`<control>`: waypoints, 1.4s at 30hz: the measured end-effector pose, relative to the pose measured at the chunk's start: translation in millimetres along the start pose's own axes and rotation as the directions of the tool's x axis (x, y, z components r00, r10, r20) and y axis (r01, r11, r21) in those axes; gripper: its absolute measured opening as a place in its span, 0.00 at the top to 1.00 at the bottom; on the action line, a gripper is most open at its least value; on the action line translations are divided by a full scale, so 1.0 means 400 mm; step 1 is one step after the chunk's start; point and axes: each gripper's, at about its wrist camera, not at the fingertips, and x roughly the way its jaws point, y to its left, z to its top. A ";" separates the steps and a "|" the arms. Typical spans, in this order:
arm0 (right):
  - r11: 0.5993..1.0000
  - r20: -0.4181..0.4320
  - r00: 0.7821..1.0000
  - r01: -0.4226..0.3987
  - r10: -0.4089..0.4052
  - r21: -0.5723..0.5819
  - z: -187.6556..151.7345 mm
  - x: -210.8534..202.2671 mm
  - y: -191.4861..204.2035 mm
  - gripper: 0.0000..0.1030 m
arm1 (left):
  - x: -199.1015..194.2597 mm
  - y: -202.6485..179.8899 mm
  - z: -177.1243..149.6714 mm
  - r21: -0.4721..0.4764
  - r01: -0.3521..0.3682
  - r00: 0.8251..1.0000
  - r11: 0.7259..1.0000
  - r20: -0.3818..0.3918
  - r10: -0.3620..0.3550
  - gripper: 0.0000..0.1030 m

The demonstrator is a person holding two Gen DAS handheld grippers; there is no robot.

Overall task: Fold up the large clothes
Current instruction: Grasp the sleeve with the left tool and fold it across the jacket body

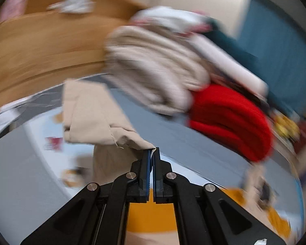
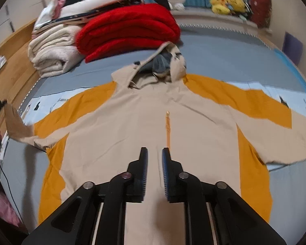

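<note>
Right wrist view: hooded jacket (image 2: 153, 122) lies flat ahead, hood away; left tongs (image 1: 152, 153) pinch its left sleeve cuff (image 1: 87, 114), right tongs (image 2: 154, 157) part-open, empty.

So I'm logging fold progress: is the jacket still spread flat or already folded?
Mostly spread: the jacket lies open on the bed, both sleeves out; only one cuff is lifted, pinched in the left tongs.
</note>
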 end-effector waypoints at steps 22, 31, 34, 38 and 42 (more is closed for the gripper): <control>0.958 -0.114 0.983 -0.108 0.142 0.265 -0.002 0.061 -0.131 0.67 | -0.177 -0.448 -0.339 0.182 0.252 0.874 0.950 -0.464 -0.143 0.88; 0.959 -0.179 0.970 -0.112 0.162 0.260 -0.006 0.202 -0.085 0.63 | -0.080 -0.445 -0.341 0.340 0.119 0.923 0.933 -0.384 0.022 0.86; 0.960 -0.207 0.965 -0.104 0.161 0.261 -0.009 0.258 -0.071 0.63 | -0.055 -0.435 -0.339 0.293 0.138 0.909 0.946 -0.417 -0.004 0.86; 0.960 -0.252 0.954 -0.094 0.163 0.264 -0.014 0.324 -0.059 0.63 | -0.033 -0.428 -0.323 0.275 0.113 0.904 0.955 -0.427 0.016 0.86; 0.959 -0.284 0.945 -0.082 0.161 0.271 -0.019 0.374 -0.051 0.63 | -0.015 -0.394 -0.298 0.246 0.091 0.904 0.965 -0.427 0.023 0.86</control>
